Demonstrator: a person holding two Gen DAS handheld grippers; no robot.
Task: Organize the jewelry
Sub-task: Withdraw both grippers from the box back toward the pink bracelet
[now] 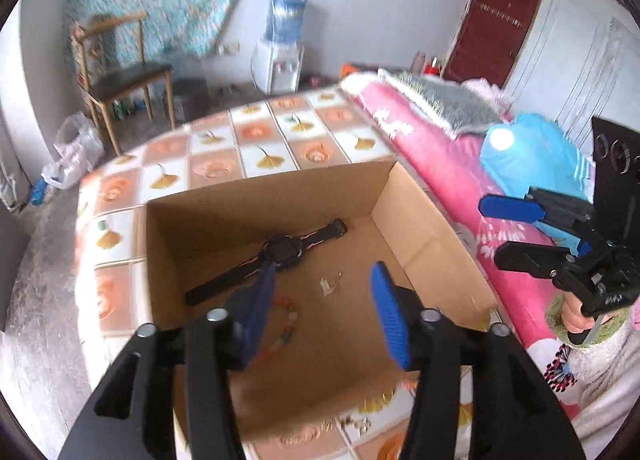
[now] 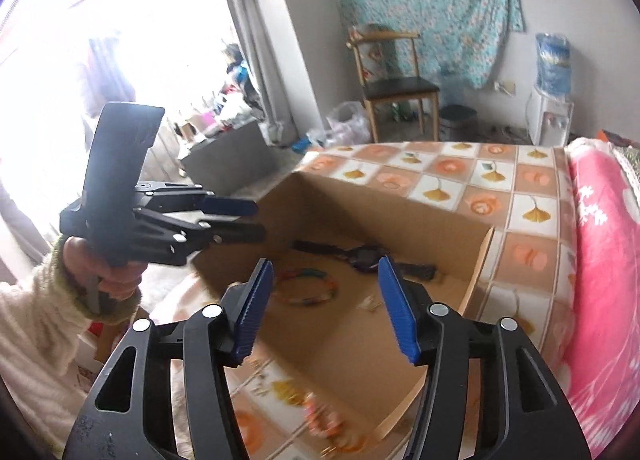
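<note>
An open cardboard box (image 1: 260, 196) (image 2: 360, 204) stands on the tiled tablecloth. On its floor lie a black watch (image 1: 280, 250) (image 2: 364, 256), a multicoloured bead bracelet (image 1: 284, 324) (image 2: 306, 288) and small silver earrings (image 1: 328, 284) (image 2: 370, 304). My left gripper (image 1: 326, 296) (image 2: 260, 220) hangs open above the box's near side, nothing between its blue pads. My right gripper (image 2: 324, 300) (image 1: 490, 230) is also open and holds nothing, over the box's right side. Outside the box, a pink bead bracelet (image 2: 324, 420) and small metal pieces (image 1: 356, 422) lie on the cloth.
The table (image 1: 256, 132) (image 2: 480, 180) borders a bed with a pink blanket (image 1: 432, 156) (image 2: 600, 220) and a blue cushion (image 1: 528, 156). Beyond stand a wooden chair (image 1: 120, 72) and a water dispenser (image 1: 280, 60). A white fleece sleeve (image 2: 36, 332) holds each tool.
</note>
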